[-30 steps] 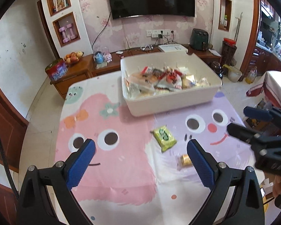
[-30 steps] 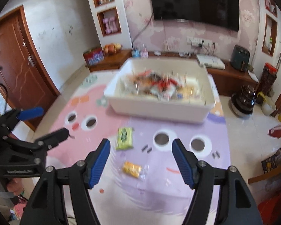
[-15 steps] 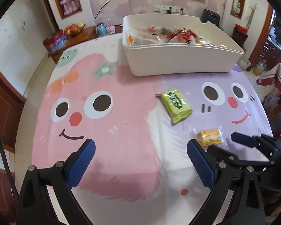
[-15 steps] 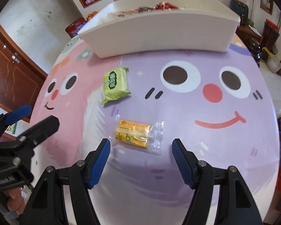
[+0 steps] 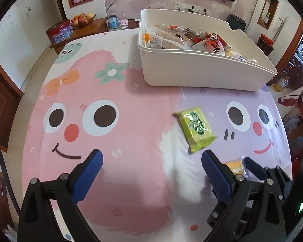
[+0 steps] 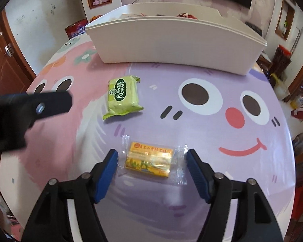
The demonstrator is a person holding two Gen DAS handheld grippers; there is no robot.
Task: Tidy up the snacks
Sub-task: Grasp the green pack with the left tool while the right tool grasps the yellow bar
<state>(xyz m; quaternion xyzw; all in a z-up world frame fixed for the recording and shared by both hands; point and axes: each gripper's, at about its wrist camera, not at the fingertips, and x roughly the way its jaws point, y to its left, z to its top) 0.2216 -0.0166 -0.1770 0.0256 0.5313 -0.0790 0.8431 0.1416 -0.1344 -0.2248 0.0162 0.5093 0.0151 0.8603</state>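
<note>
The right gripper [image 6: 151, 168] fingers, released, straddle the yellow snack [image 6: 149, 162] on the counter [image 6: 212, 137], so closing comes next, while the left gripper [image 5: 151, 173] hangs open beside the green snack [image 5: 196, 129]

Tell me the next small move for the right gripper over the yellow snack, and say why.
Probably close the right gripper on the yellow snack in its clear wrapper. Its blue pads already flank the packet on both sides, low over the cartoon-face tablecloth, and are not yet pressing on it. The white plastic bin, already holding snacks, seems the likely destination afterwards.
</note>
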